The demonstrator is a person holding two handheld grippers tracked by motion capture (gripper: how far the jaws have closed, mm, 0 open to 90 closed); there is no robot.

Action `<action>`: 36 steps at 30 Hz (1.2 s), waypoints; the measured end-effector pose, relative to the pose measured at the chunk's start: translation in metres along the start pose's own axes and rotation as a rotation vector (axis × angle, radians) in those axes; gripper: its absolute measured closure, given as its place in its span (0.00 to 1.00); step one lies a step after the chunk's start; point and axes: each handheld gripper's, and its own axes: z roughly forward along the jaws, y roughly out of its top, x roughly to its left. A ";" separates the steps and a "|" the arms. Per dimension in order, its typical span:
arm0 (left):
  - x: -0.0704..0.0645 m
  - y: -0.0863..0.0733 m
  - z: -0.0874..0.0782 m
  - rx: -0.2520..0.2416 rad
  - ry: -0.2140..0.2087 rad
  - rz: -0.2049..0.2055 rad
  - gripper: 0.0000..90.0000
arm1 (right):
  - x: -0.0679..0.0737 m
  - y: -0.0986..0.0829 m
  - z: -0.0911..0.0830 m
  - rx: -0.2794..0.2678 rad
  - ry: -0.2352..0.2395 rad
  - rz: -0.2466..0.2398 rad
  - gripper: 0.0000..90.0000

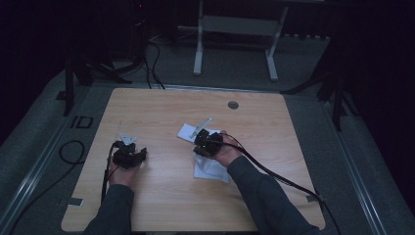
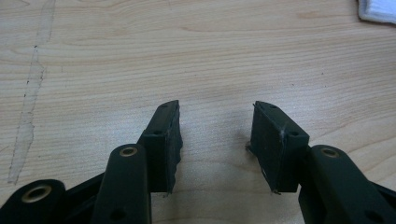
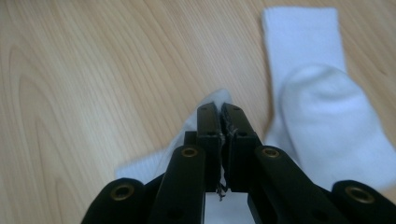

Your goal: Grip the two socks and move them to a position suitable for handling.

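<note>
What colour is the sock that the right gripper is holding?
The sock is plain white, with no pattern; the right gripper view shows it best.

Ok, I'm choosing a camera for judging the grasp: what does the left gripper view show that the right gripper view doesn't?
Left gripper view: the left tongs open over bare wood, and a pale streak on the table. Right gripper view: the right tongs shut, apparently on the edge of a white sock. Both: the wood table and white fabric, a mere corner of it in the left one.
</note>
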 end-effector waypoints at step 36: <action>0.000 -0.001 0.000 -0.004 0.004 0.000 0.58 | -0.046 -0.153 -0.108 -0.004 -0.094 0.222 0.75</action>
